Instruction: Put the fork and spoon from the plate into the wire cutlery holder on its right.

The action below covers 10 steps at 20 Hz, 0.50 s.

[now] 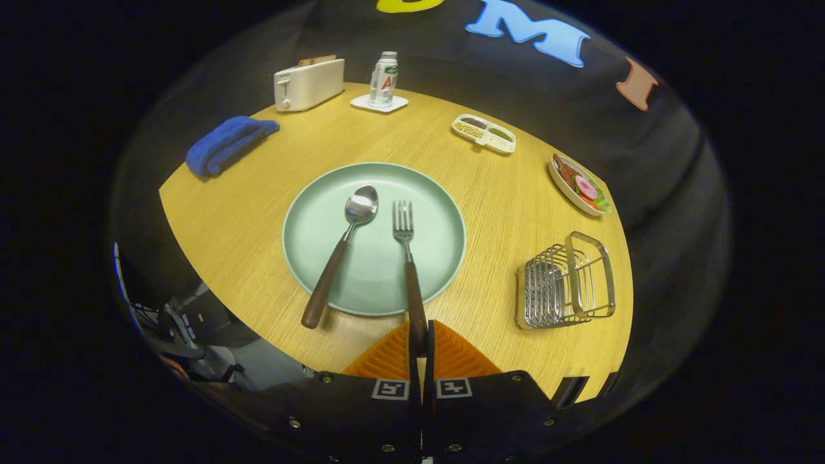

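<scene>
The gripper is pinching the fork handle's near end, tines pointing straight ahead, while the wire cutlery holder is sitting by the table's right edge.

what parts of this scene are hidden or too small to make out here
- Gripper view: the end of the fork handle sits between the closed gripper fingers, which cover it.
- Wire cutlery holder: its inside is masked by its own wires.
- Divided snack tray: contents too small to identify.
</scene>
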Motion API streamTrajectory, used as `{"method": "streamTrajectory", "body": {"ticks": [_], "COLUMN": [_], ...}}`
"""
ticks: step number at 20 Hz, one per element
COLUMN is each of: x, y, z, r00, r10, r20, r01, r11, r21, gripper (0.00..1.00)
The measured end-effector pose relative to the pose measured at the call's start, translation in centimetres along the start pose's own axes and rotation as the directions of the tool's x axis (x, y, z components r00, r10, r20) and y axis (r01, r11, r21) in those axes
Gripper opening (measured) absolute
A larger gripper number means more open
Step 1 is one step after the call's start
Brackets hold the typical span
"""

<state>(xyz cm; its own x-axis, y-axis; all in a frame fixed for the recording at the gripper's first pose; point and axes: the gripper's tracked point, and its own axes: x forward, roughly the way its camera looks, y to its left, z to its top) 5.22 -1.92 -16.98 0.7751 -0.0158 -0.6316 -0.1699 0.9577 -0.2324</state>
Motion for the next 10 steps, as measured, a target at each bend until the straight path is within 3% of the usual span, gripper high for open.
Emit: {"method": "streamTrajectory", "body": {"ticks": [10], "x": [-3.5], "y": [-1.1], "z": [1.0], "r00": [0.985], "r10": [0.163], "r20": [-0.056], "r01": [-0.157], "r11": [0.982], "r21": [0.104], "gripper": [0.01]}}
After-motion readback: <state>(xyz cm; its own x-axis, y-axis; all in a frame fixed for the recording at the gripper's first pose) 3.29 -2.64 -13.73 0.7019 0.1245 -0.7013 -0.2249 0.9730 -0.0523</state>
